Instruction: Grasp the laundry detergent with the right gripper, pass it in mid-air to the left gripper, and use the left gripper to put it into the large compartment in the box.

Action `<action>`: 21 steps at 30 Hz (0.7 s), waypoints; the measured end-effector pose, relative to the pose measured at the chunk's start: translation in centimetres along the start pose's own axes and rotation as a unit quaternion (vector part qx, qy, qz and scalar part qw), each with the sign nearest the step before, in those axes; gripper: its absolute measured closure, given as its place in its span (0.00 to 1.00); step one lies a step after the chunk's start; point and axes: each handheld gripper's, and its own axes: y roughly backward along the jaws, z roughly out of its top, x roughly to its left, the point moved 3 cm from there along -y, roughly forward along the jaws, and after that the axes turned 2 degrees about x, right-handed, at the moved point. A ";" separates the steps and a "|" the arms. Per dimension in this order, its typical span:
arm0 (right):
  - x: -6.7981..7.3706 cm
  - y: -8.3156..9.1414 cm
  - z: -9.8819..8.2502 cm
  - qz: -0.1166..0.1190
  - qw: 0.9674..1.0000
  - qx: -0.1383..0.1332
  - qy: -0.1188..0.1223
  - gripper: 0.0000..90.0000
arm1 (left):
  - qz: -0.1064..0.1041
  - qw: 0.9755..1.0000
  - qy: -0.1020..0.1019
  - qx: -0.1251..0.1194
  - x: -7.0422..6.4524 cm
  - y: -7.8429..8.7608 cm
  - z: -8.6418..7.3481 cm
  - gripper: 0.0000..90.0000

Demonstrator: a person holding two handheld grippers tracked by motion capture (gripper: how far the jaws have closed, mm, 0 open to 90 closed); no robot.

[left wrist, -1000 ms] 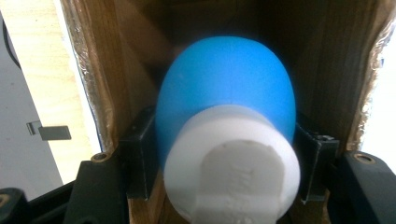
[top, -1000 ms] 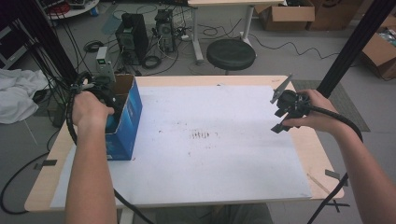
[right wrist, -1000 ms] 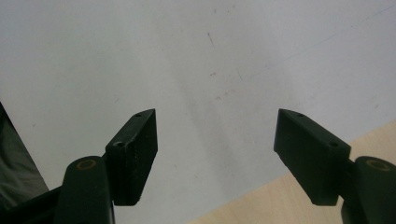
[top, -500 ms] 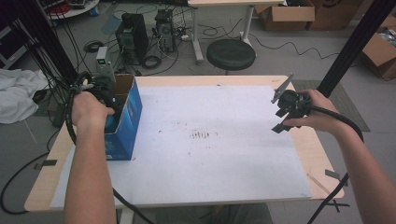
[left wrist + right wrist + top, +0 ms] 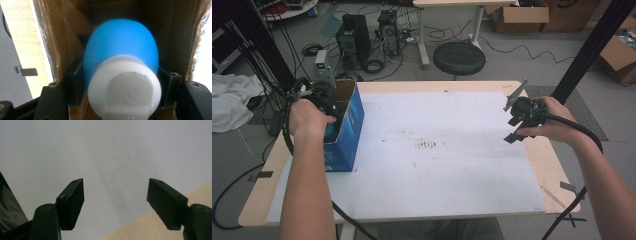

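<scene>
A blue cardboard box (image 5: 348,131) stands open at the left end of the table, and my left gripper (image 5: 331,120) reaches down into it. In the left gripper view the left gripper (image 5: 120,85) is shut on a blue bulb-shaped object with a white base (image 5: 120,50). The black pads (image 5: 75,82) press on both of its sides, with the box's brown inner walls (image 5: 60,37) around it. My right gripper (image 5: 513,119) hovers over the right side of the white sheet (image 5: 437,170). The right gripper (image 5: 115,202) stands open with nothing between its jaws.
The white sheet covers most of the wooden table (image 5: 557,170). Behind the table stand a black stool (image 5: 459,57), computer towers (image 5: 353,37) with cables, and cardboard boxes (image 5: 522,15). A black pole (image 5: 584,60) rises at the right; white cloth (image 5: 229,100) lies at the left.
</scene>
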 end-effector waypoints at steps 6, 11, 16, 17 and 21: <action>0.1 0.2 0.1 -0.002 1.000 0.000 0.000 0.34 | -0.003 1.000 0.001 -0.009 0.1 0.2 -0.1 0.33; 0.4 0.3 0.3 0.000 1.000 -0.002 -0.002 0.34 | -0.007 1.000 -0.007 -0.022 0.0 1.2 -0.2 0.29; 0.4 0.3 0.5 0.000 1.000 0.000 0.001 0.33 | 0.002 0.999 -0.019 -0.036 -0.3 2.6 -0.4 0.23; 0.4 0.5 0.6 -0.001 1.000 -0.002 0.001 0.33 | 0.008 0.998 -0.032 -0.046 -0.6 3.6 -0.5 0.23; 0.4 0.7 0.7 -0.001 1.000 -0.003 0.001 0.32 | 0.016 0.996 -0.054 -0.065 -1.5 5.3 -0.8 0.20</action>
